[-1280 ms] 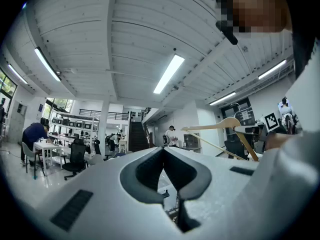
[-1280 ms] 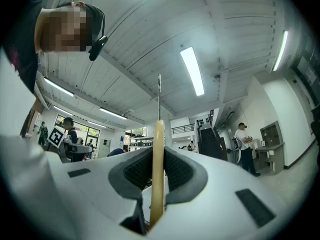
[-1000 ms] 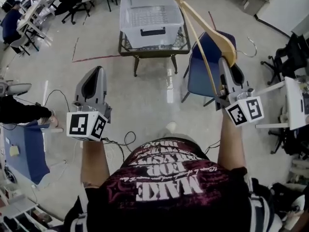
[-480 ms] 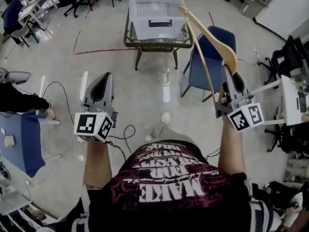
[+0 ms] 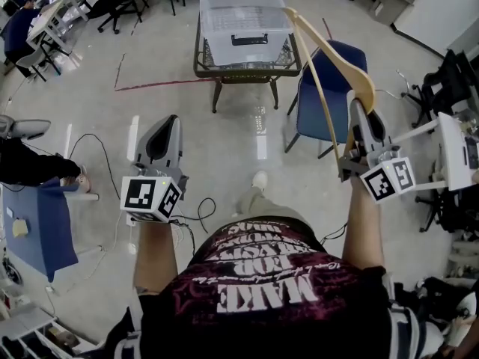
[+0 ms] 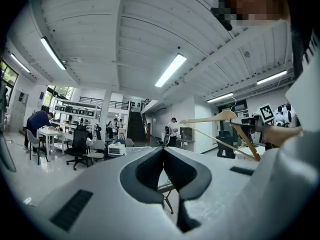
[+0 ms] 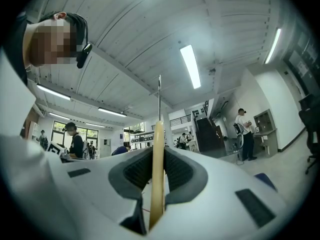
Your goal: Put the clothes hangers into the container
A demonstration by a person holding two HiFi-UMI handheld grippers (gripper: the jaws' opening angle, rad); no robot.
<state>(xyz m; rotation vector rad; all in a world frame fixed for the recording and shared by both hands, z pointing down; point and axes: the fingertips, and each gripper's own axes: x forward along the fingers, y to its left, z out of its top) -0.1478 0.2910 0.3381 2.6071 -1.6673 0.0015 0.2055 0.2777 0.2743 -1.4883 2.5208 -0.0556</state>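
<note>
My right gripper (image 5: pixel 361 109) is shut on a pale wooden clothes hanger (image 5: pixel 330 60), held up at the right of the head view; its long arm slants toward the upper left, ending near the container. In the right gripper view the hanger (image 7: pixel 157 169) stands edge-on between the pads, its metal hook pointing up. The clear plastic container (image 5: pixel 239 15) sits on a small dark table (image 5: pixel 247 67) ahead of me. My left gripper (image 5: pixel 159 129) is held out over the floor, jaws together, with nothing in them. The left gripper view shows the hanger (image 6: pixel 227 125) off to the right.
A blue chair (image 5: pixel 323 96) stands right of the table, beneath the hanger. A black cable (image 5: pixel 196 214) trails on the floor near my feet. Office chairs and desks with a seated person (image 5: pixel 16 28) fill the far left. A white stand (image 5: pixel 453 152) is at the right edge.
I have stepped toward the table, so the container sits slightly nearer and more centred. Both grippers keep their pose; the hanger stays gripped in the right one.
</note>
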